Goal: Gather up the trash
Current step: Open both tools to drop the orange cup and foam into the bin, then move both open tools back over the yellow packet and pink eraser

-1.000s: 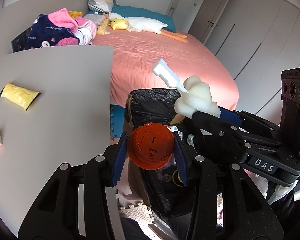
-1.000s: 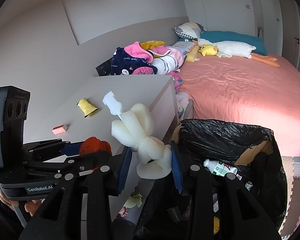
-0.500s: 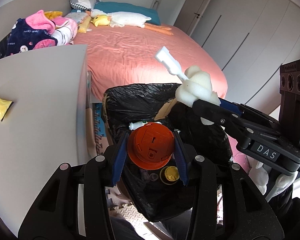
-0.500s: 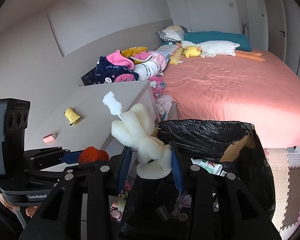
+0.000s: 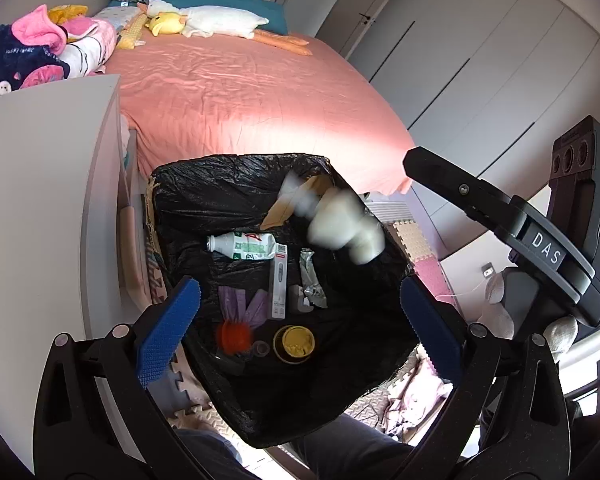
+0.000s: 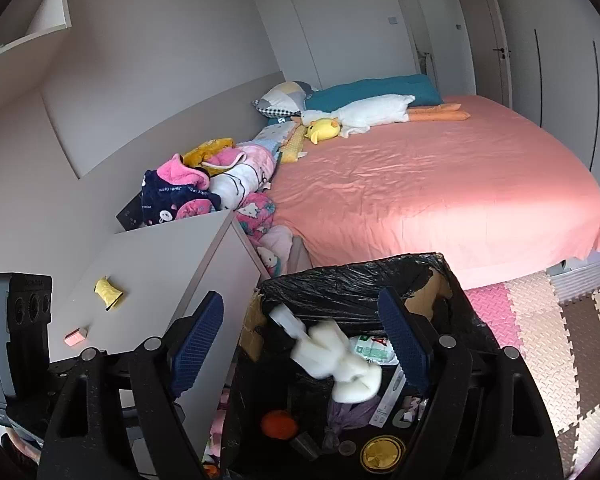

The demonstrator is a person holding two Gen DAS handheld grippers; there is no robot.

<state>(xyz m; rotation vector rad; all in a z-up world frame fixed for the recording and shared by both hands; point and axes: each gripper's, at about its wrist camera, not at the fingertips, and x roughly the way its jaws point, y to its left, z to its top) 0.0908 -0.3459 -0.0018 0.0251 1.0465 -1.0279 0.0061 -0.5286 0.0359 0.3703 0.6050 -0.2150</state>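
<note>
Left wrist view: left gripper [image 5: 300, 320], jaws opening with nothing between them, above the black-lined bin [image 5: 236, 184] at centre frame. Orange cap [image 5: 234, 336] blurred at lower centre inside the bin; white foam piece [image 5: 340, 224] blurred, mid-air over the bin's right side.

Right wrist view: right gripper [image 6: 300, 344], jaws opening, pads clear of the foam piece [image 6: 336, 364], which is blurred at lower centre over the bin [image 6: 340, 284]. Orange cap [image 6: 278, 424] lies inside the bin.

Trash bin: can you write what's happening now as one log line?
left tongs: opening, empty | right tongs: opening, foam falling free | orange cap: in bin
</note>
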